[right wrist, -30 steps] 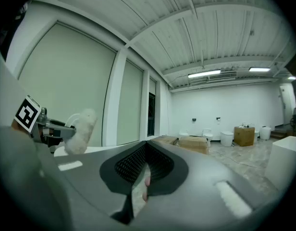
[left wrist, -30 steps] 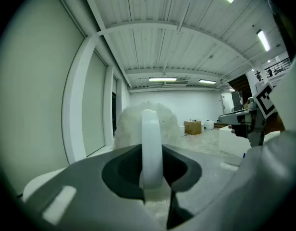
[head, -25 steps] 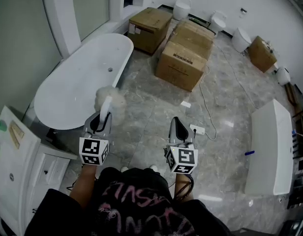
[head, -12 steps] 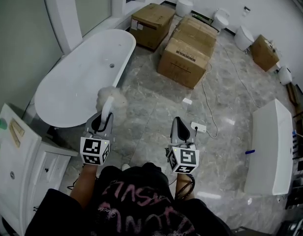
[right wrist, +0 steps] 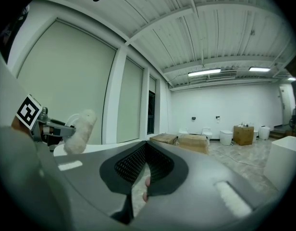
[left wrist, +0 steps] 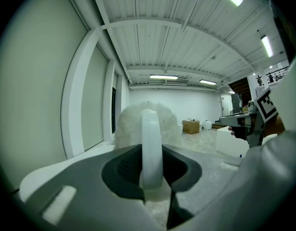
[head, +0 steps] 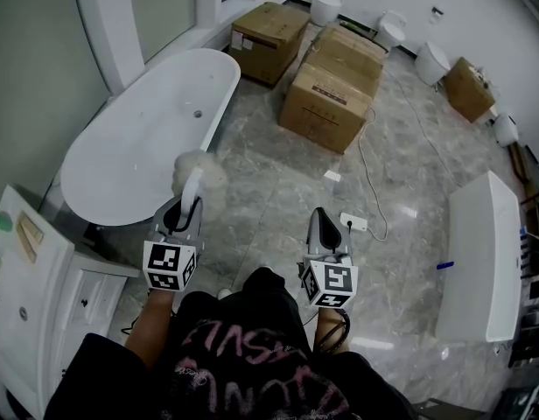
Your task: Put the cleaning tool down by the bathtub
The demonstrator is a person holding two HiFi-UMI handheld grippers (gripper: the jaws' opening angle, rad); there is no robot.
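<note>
My left gripper (head: 184, 206) is shut on the white handle of the cleaning tool (head: 194, 175), a fluffy white brush whose head sticks out past the jaws, just off the near right side of the white bathtub (head: 138, 143). In the left gripper view the handle (left wrist: 151, 150) stands upright between the jaws with the fluffy head (left wrist: 124, 124) behind it. My right gripper (head: 318, 227) hangs over the marble floor to the right, jaws shut with nothing in them. The right gripper view shows the brush (right wrist: 80, 131) at far left.
Cardboard boxes (head: 329, 94) stand beyond the tub, with toilets (head: 432, 63) along the far wall. A white cable and power strip (head: 353, 223) lie on the floor ahead of my right gripper. A white cabinet (head: 33, 296) is at left and a white counter (head: 479, 261) at right.
Both grippers have barely shifted; the view has crept slightly forward, so the tub and boxes sit a little higher. The brush stays held in the left gripper.
</note>
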